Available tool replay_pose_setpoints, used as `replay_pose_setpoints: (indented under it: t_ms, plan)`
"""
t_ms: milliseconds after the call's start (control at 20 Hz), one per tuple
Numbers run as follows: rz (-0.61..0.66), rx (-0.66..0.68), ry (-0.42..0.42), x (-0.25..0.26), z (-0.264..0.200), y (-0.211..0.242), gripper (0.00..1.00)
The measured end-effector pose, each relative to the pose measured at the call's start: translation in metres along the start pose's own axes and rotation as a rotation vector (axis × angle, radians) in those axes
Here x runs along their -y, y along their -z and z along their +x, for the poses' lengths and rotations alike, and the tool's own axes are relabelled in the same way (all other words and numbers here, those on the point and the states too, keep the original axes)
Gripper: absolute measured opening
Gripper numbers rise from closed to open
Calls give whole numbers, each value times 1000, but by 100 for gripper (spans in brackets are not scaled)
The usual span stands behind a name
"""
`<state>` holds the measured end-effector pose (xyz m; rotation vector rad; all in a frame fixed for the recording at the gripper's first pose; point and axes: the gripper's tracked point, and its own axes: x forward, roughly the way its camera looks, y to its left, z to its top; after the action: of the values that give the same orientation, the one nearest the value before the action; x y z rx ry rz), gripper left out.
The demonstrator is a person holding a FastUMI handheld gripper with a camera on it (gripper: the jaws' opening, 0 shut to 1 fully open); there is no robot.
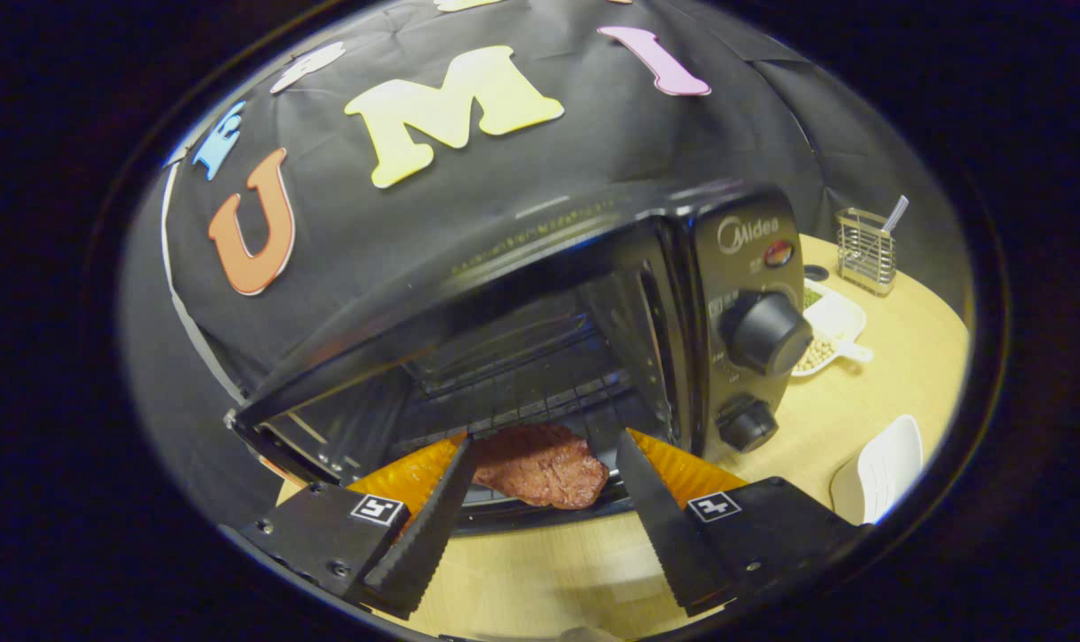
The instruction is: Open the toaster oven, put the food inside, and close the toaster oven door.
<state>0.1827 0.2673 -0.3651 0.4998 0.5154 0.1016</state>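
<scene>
Meat at the mouth of the open toaster oven

The claw [544,450] is spread and empty; between its tips lies a flat, reddish-brown steak [540,465] on an orange plate [410,473], just inside the black toaster oven [593,294].

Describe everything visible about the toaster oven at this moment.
The toaster oven is a black, metal-looking box standing on the light wooden table. Its cavity is open, with wire rack bars inside. A side panel carries two round black knobs, one above the other, and a small indicator. A reddish-brown piece of meat on an orange plate sits at its mouth, just ahead of the open gripper.
</scene>
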Motion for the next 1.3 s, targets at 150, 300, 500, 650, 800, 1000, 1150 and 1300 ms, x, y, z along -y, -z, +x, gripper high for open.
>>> replay_pose_setpoints:
  t_ms: [150,300,500,650,800,1000,1150,1300]
  plan:
    - [40,21,-19,4,-16,-10,100]
    - [38,18,-20,19,-40,-11,100]
    - [-25,-6,-23,38,-83,3,100]
    - [-105,-36,-24,46,-114,25,100]
    - [-196,-73,-25,52,-135,53,100]
    - [-312,-126,-27,52,-152,90,100]
    - [-378,-153,-25,51,-162,114,100]
    - [-404,-193,-14,50,-163,140,100]
